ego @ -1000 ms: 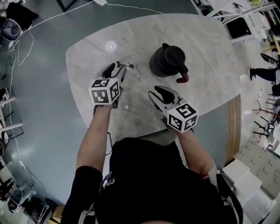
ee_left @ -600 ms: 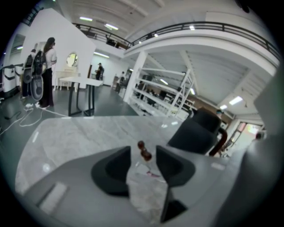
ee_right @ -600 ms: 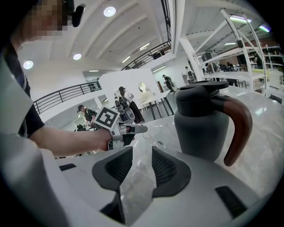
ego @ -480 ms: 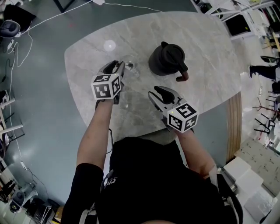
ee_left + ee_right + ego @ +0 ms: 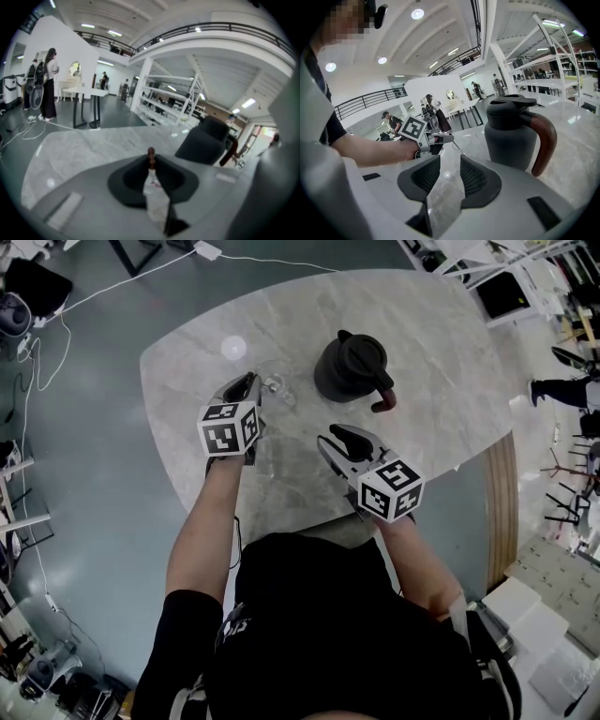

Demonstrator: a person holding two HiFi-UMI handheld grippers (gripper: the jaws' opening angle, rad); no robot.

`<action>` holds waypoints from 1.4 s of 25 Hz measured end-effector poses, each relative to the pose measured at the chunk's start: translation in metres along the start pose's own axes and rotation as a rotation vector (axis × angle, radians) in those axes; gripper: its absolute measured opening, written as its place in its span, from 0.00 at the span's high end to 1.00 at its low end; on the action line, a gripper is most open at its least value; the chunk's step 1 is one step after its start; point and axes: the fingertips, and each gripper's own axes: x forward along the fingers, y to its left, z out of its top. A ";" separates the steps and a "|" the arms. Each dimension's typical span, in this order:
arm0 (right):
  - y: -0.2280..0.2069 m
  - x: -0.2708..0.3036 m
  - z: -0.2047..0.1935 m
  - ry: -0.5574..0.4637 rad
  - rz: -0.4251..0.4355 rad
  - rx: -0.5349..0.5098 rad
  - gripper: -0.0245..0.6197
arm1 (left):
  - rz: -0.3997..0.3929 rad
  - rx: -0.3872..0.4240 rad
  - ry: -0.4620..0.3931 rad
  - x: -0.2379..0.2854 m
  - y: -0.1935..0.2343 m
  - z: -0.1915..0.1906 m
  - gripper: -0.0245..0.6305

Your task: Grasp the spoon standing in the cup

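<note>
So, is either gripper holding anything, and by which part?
The left gripper, jaws just closing, pinches the spoon near its handle's brown top; the right gripper holds nothing.

Left gripper [image 5: 248,382] just closed on spoon [image 5: 151,154], right gripper [image 5: 333,434] jaws apart

On the pale marble table [image 5: 441,343], the left gripper [image 5: 251,382] reached to the clear glass cup [image 5: 281,390]. Its jaws had just been closing at the spoon [image 5: 270,382] standing there, though from above the thin handle was barely discernible. The right gripper [image 5: 336,434] hung nearer the person, jaws apart with nothing between them. The dark jug [image 5: 349,364] with its reddish-brown handle stood beyond it, to the right of the cup.
</note>
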 end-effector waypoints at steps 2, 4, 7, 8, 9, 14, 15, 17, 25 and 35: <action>0.003 -0.002 0.002 -0.006 0.002 -0.005 0.76 | 0.001 0.004 -0.015 -0.007 -0.002 0.005 0.89; 0.007 -0.005 0.005 -0.014 0.006 -0.011 0.77 | 0.002 0.008 -0.032 -0.015 -0.004 0.011 0.89; 0.014 -0.008 0.008 -0.024 0.014 -0.019 0.77 | 0.003 0.013 -0.060 -0.029 -0.008 0.021 0.89; 0.016 -0.008 0.008 -0.027 0.016 -0.022 0.77 | 0.004 0.016 -0.069 -0.034 -0.009 0.023 0.89; 0.018 -0.009 0.009 -0.031 0.018 -0.023 0.77 | 0.004 0.018 -0.079 -0.039 -0.010 0.026 0.89; 0.029 -0.014 0.014 -0.053 0.028 -0.039 0.78 | 0.005 0.032 -0.121 -0.068 -0.019 0.036 0.89; 0.031 -0.015 0.016 -0.058 0.030 -0.042 0.78 | 0.006 0.035 -0.129 -0.075 -0.021 0.038 0.89; 0.037 -0.016 0.019 -0.068 0.034 -0.050 0.78 | 0.009 0.041 -0.148 -0.088 -0.023 0.042 0.89; 0.055 -0.021 0.030 -0.106 0.042 -0.076 0.81 | 0.015 0.055 -0.229 -0.145 -0.029 0.056 0.89; 0.067 -0.022 0.046 -0.140 0.051 -0.112 0.84 | 0.024 0.046 -0.303 -0.199 -0.032 0.068 0.89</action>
